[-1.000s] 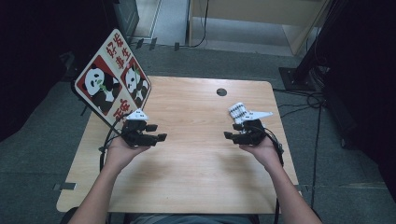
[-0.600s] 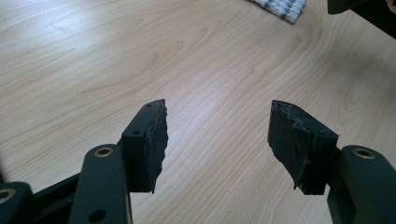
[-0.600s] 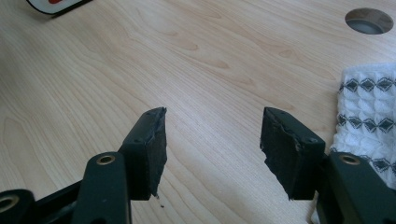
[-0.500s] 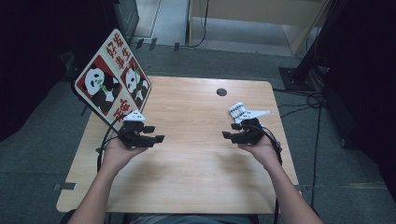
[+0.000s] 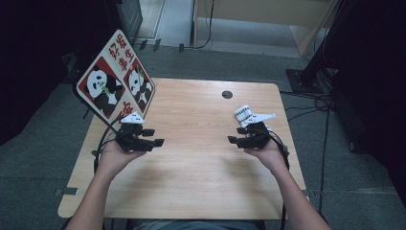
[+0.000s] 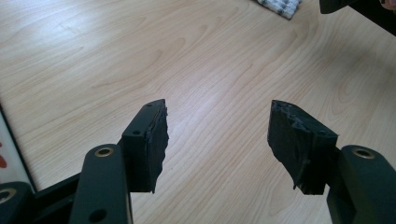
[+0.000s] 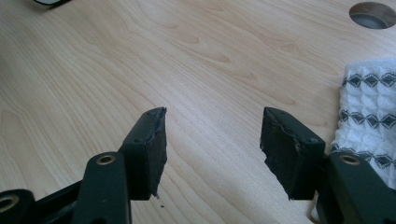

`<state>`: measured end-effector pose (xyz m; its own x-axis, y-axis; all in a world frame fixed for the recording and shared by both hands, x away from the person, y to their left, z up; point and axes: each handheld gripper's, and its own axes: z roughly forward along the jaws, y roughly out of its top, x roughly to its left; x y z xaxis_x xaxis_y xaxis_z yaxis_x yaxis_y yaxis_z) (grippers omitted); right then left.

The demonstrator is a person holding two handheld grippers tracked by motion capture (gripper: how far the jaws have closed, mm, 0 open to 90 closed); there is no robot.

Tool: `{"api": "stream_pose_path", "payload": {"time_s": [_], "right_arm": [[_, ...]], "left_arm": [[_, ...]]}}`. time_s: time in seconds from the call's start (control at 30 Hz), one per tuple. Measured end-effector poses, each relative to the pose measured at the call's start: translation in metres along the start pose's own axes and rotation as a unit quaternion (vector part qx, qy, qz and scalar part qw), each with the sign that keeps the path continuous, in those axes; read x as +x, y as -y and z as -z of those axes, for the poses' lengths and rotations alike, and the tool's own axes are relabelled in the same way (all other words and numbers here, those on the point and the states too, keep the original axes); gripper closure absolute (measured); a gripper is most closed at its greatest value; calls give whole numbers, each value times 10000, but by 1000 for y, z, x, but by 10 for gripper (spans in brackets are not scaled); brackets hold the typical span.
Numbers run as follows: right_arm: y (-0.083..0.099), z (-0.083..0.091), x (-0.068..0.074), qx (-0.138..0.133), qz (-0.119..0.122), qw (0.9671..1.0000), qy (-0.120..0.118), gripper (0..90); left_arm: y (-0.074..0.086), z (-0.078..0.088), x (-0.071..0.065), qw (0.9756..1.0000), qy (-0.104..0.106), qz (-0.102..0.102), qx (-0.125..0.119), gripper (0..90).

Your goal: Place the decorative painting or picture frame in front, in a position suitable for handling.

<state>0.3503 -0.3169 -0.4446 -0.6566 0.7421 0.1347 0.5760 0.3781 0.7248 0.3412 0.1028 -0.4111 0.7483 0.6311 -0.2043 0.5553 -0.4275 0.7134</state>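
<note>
A: Left side, report.
B: Panda sign (image 5: 115,88) leans at the table (image 5: 191,182) edge. Left gripper (image 5: 155,137) held above bare wood, jaws wide, nothing between them.
A: And right?
B: Right gripper (image 5: 233,140) likewise spread wide and empty. White patterned cloth (image 5: 242,114) lies on the table just beside it.

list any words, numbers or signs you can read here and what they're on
Red Chinese characters along the top and bottom edges of the white diamond-shaped board with two red panda panels: too small and blurred to read.
Patterned white cloth with black diamonds: a woven pattern, no text.
Light wooden table and both black tools: no text to be seen.
</note>
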Motion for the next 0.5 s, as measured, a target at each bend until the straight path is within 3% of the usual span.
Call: {"api": "stream_pose_path", "payload": {"time_s": [0.5], "right_arm": [[-1, -3, 0, 59, 73, 10000, -33, 427]], "left_arm": [[4, 20, 8, 9996, -71, 224, -125, 382]]}}
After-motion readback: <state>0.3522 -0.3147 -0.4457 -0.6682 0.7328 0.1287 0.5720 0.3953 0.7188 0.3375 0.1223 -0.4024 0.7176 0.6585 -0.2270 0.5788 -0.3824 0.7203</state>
